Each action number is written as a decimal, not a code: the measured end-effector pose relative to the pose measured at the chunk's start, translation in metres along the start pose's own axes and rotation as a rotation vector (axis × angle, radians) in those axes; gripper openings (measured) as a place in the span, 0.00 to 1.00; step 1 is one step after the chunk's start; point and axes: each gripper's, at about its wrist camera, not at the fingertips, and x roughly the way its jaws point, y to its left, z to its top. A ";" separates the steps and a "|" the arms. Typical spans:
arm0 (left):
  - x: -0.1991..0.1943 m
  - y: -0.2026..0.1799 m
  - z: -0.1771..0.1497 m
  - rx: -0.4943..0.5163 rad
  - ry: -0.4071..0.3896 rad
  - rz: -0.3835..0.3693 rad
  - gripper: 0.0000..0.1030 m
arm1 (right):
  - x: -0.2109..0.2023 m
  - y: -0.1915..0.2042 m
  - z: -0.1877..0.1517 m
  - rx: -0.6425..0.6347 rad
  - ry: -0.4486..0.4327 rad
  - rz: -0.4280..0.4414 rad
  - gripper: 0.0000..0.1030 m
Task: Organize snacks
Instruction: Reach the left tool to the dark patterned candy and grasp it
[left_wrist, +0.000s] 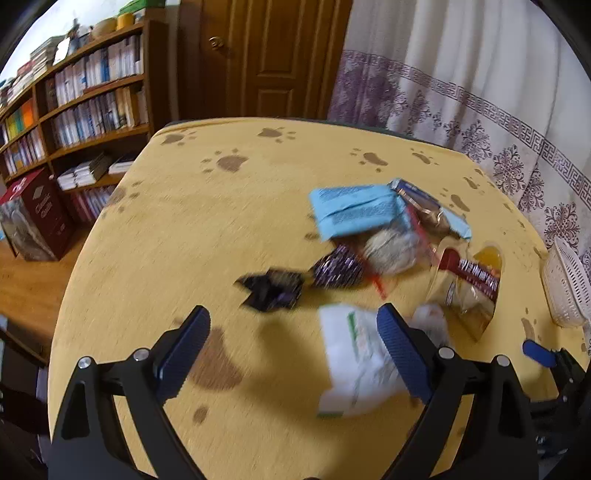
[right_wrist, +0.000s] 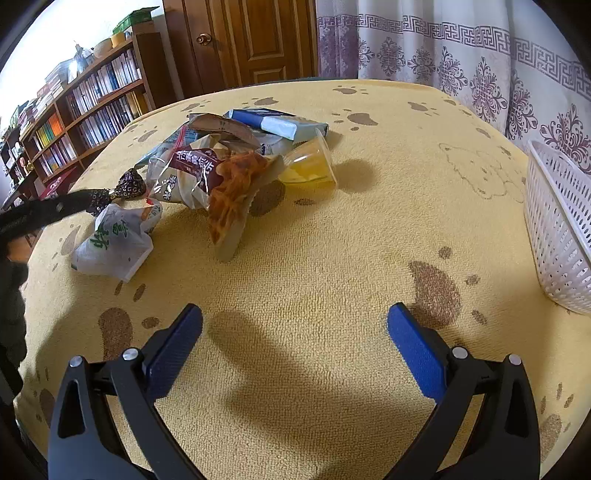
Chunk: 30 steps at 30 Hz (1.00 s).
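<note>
Blue-padded left gripper (left_wrist: 293, 339) sits lowest in the left wrist view, jaws wide apart, nothing held; picture blurred. White snack packet with green print (left_wrist: 356, 363) lies just beside its right finger (left_wrist: 400, 354), partly behind it; contact can't be told. Right gripper (right_wrist: 294, 334) also spread wide, empty, over bare yellow paw-print tablecloth (right_wrist: 332, 258).

Snack pile (right_wrist: 221, 162) sits mid-table toward the far side: clear bag with dark red label (right_wrist: 192, 170), orange-brown pastry packet (right_wrist: 231, 199) leaning out of it toward the near side, clear cup of yellow jelly (right_wrist: 310, 166) on its side touching the pile's right edge, light blue packets (left_wrist: 354, 212) at the back. Two dark purple wrapped candies (left_wrist: 271, 291) lie apart from the heap on its left in the left wrist view.

White lattice basket (right_wrist: 554, 229) stands at the table's right edge, well apart from the pile, open cloth between them. Wide clear cloth in front of both grippers and along the far edge.

Beyond the table: bookshelf (left_wrist: 85, 110) left, wooden door (left_wrist: 266, 55) behind, patterned curtain (left_wrist: 480, 92) right.
</note>
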 end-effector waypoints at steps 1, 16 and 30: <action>0.003 -0.002 0.003 0.010 -0.003 0.004 0.89 | 0.000 0.000 0.000 0.000 0.000 -0.001 0.98; 0.061 -0.022 0.027 0.137 0.079 -0.036 0.60 | 0.003 0.005 0.001 -0.031 0.017 -0.035 0.98; 0.024 -0.022 0.028 0.109 -0.027 -0.129 0.34 | -0.005 0.005 0.007 -0.039 -0.012 0.000 0.98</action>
